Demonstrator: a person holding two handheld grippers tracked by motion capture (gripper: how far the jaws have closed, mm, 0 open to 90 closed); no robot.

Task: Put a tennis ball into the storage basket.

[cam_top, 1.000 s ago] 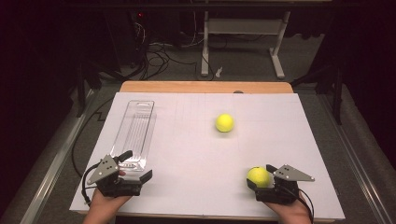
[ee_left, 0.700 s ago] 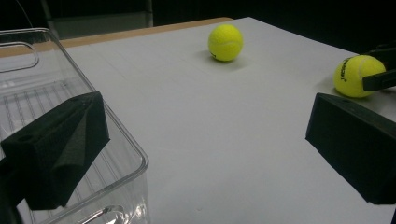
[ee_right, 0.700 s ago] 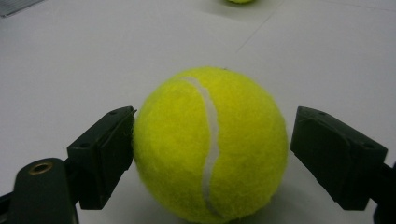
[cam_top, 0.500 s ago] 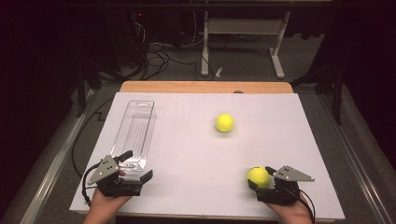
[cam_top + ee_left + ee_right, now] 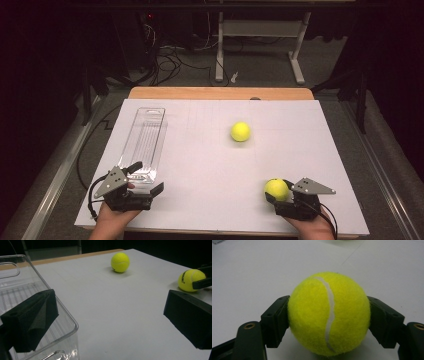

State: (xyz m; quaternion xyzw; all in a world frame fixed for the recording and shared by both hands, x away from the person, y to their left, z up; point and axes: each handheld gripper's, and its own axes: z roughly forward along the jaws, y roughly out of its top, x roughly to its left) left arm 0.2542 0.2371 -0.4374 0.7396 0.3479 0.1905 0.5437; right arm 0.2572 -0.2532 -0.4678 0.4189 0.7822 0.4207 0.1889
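The near tennis ball [image 5: 329, 314] is now pinched between the two black jaws of the right gripper [image 5: 281, 191]. In the earlier pictures the jaws are seen standing wider around the same ball; they have just been closing, and now the pads [image 5: 276, 320] are pressed on both sides of it. The ball is still low on the white table cover [image 5: 210, 195], close to the near right edge. So the grab looks done, and the ball can probably be lifted next and carried to the clear box.

The right gripper is held low and nearly flat by the person's right hand [image 5: 312, 229], with its jaws pointed toward the middle of the table. Neither hand is seen to have shifted from the earlier pictures.

On the other side, the left gripper [image 5: 142, 182] is held low by the left hand [image 5: 111, 220] at the near end of the clear plastic box [image 5: 145, 142]. Its jaws are spread wide apart: one is seen inside the box's near corner and the other well off over the bare cover. Nothing is held by them.

Farther away, the second tennis ball [image 5: 240, 131] is left alone near the middle of the table, well apart from both grippers. The clear box is stretched away along the left side and looks empty.
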